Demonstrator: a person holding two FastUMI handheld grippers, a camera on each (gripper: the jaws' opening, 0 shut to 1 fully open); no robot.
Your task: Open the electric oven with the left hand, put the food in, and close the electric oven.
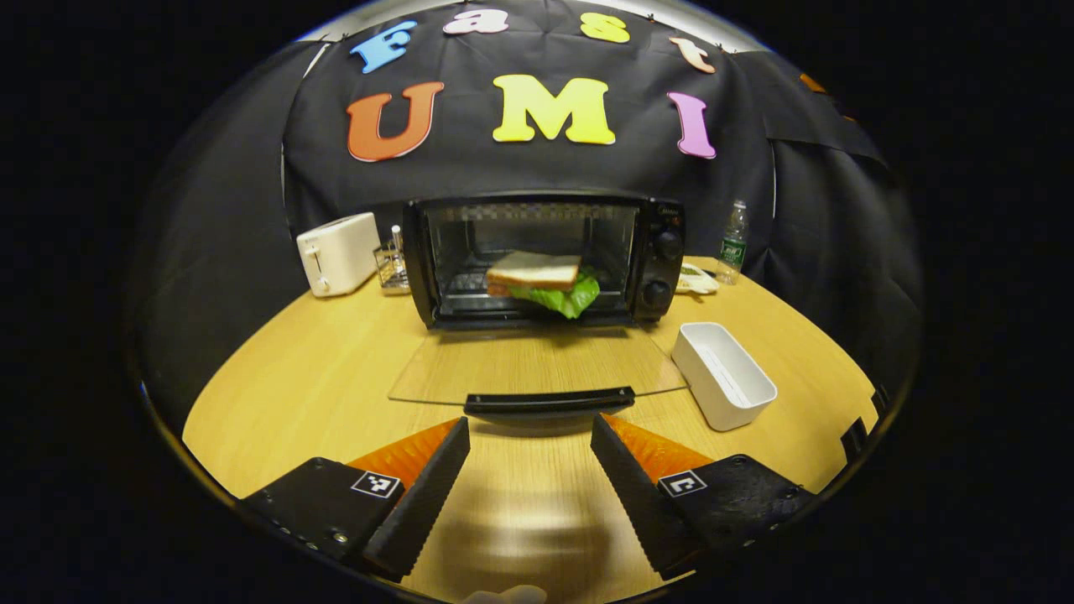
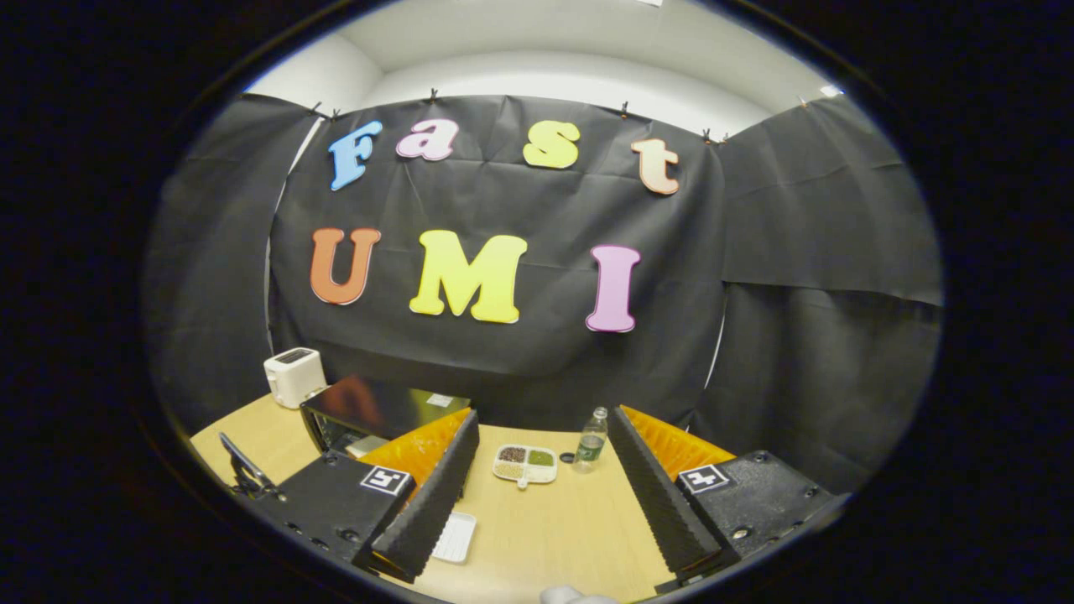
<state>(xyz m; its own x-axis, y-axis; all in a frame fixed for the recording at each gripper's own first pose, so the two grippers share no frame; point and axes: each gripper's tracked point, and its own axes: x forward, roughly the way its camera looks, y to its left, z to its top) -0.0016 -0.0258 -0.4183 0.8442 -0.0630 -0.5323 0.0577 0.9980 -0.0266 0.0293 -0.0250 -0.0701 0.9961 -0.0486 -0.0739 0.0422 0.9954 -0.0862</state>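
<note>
Sandwich sits inside the oven; door lies open, closing remains. Left claw and right claw both spread, empty.

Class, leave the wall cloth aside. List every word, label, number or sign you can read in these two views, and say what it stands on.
No text can be read.
bottle: it has a label, too small to read.
oven: the markings around the knobs are blurred.
square markers beside the jaws: black-and-white patterns, not words.
toaster: no text can be made out.
</note>
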